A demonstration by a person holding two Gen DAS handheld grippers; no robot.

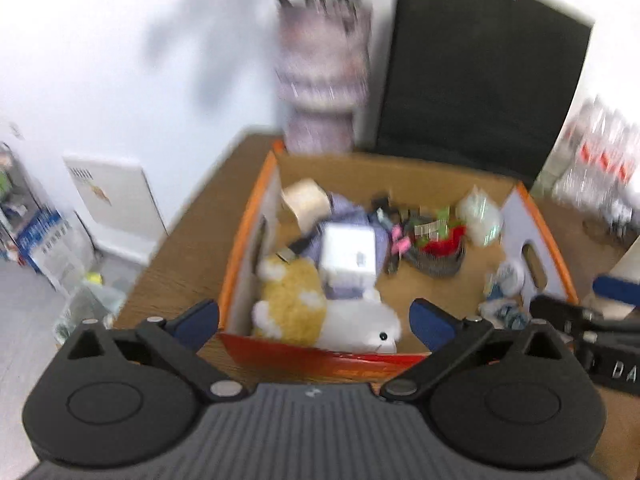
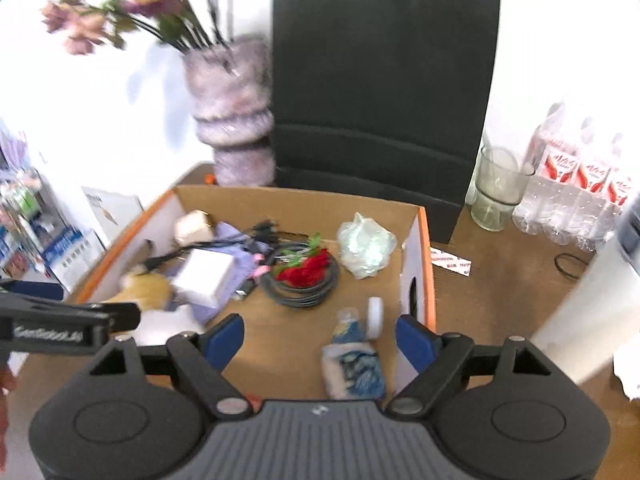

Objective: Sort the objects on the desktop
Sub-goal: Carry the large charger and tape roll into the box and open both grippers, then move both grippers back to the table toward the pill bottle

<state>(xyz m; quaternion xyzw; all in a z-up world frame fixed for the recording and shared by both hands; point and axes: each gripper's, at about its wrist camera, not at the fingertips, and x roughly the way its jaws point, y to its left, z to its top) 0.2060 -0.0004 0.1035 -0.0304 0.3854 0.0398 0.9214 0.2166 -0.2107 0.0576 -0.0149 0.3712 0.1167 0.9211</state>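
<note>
My left gripper (image 1: pixel 316 320) and right gripper (image 2: pixel 320 340) both hover with jaws spread wide, holding nothing, above an orange-rimmed cardboard box (image 2: pixel 427 264). In it lie a plush toy (image 1: pixel 320 316), a white box (image 2: pixel 206 270), coiled cable (image 2: pixel 300 292) and a tape roll (image 2: pixel 375 317). Bottles (image 2: pixel 576 184) carry red labels, unreadable. A black bag (image 2: pixel 380 92) stands behind.

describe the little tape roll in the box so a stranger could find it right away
Start at the open orange-edged cardboard box on the wooden desk. Near its right wall with the handle slot stands a small white tape roll, on edge beside a blue-and-white fuzzy pouch. It is the only ring-shaped white thing there.
</note>
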